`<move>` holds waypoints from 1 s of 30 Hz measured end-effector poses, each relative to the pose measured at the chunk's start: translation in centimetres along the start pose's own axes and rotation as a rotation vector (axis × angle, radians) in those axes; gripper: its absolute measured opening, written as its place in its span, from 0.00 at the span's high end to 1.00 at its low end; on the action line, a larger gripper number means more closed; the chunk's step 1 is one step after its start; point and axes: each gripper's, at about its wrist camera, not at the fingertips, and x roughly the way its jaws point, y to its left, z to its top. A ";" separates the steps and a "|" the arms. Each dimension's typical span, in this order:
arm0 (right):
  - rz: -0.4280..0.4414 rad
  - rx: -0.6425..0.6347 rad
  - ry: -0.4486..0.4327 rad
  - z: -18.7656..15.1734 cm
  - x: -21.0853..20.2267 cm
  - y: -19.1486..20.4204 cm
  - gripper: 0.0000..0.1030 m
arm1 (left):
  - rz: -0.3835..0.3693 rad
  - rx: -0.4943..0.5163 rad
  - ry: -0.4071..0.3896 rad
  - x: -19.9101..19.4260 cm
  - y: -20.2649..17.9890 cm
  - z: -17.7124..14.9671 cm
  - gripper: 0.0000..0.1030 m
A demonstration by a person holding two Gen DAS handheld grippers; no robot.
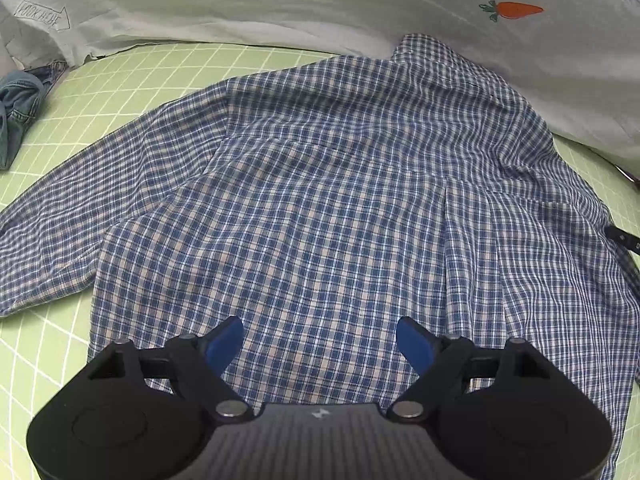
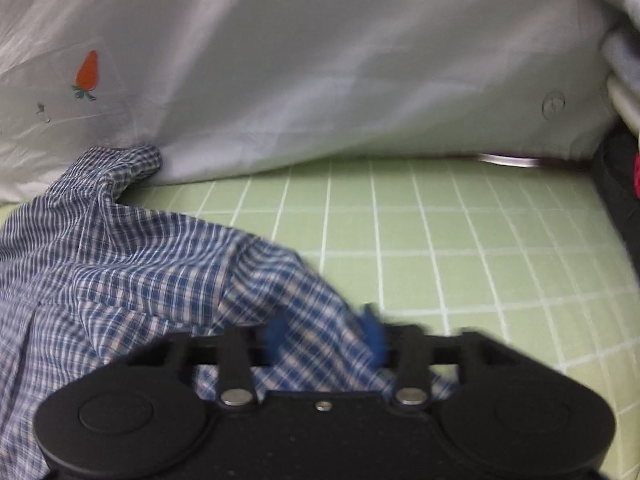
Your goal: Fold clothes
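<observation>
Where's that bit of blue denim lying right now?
In the left wrist view, the denim lies crumpled at the far left edge on the green grid mat, just left of the plaid shirt sleeve and below the white sheet.

My left gripper (image 1: 320, 346) hangs over the checked shirt (image 1: 320, 208), and its 2 blue fingers (image 1: 224, 344) stand wide apart with nothing between them. The shirt lies spread on the green mat (image 1: 132, 76) with white lines. A white cloth (image 1: 248, 4) with an orange carrot (image 1: 520, 10) sits behind it. Blue jeans (image 1: 18, 108) lie bunched at the left edge.
</observation>
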 end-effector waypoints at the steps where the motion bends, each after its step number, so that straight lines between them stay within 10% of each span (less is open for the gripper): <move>1: 0.011 -0.015 0.006 0.0 0.0 -0.1 0.99 | 0.001 -0.002 0.000 0.1 0.0 0.0 0.18; 5: -0.050 -0.133 0.003 0.2 0.4 0.5 1.00 | 0.008 -0.011 0.003 0.5 0.2 -0.1 0.18; 12: -0.134 0.020 -0.012 0.9 1.1 -0.5 0.96 | 0.018 -0.036 -0.016 0.0 1.6 -0.2 0.18; 15: -0.192 0.058 0.019 1.1 0.2 -0.3 0.46 | 0.015 -0.052 -0.049 -1.0 2.1 -0.5 0.18; 19: -0.181 0.147 -0.025 -0.3 -4.4 1.2 0.08 | 0.002 -0.081 -0.102 -2.8 3.0 -1.1 0.15; 30: -0.011 0.150 0.160 -14.3 -13.9 14.8 0.01 | -0.036 -0.206 -0.186 -8.6 9.2 -6.9 0.14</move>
